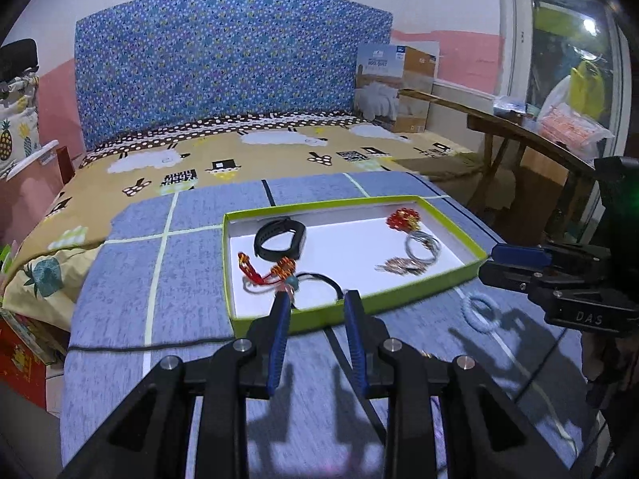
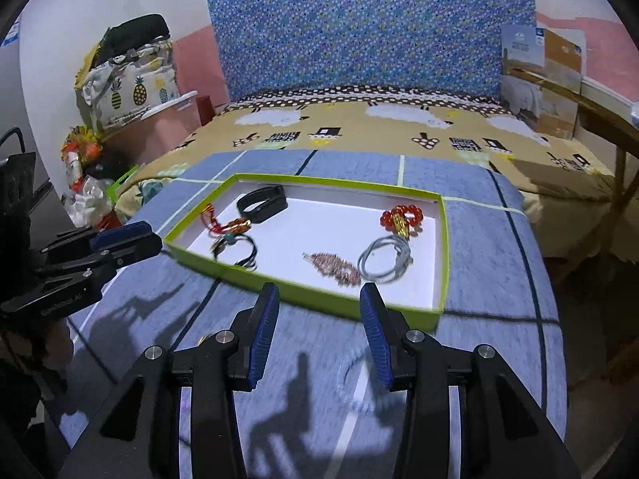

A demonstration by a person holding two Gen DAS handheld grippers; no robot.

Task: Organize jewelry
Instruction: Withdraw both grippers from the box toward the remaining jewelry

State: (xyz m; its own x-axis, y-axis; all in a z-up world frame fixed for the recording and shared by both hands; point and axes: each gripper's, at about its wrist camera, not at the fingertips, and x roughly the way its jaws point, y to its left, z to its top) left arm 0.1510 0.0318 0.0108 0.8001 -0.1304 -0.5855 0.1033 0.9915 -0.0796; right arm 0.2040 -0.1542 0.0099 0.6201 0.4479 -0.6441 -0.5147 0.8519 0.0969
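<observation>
One pale blue bracelet (image 1: 479, 313) lies on the blue checked cloth (image 1: 191, 263), just outside the green-rimmed tray (image 1: 399, 297) that holds the other pieces. Your left gripper (image 1: 315, 299) and right gripper (image 2: 317, 293) are both spread and empty. Come down carelessly and you could nudge the light tray or snag the soft cloth. Behind is a bed (image 1: 279, 151).

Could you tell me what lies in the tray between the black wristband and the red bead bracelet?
Nothing: in both wrist views, the tray's white floor is bare between the black wristband and the red bead bracelet.
</observation>
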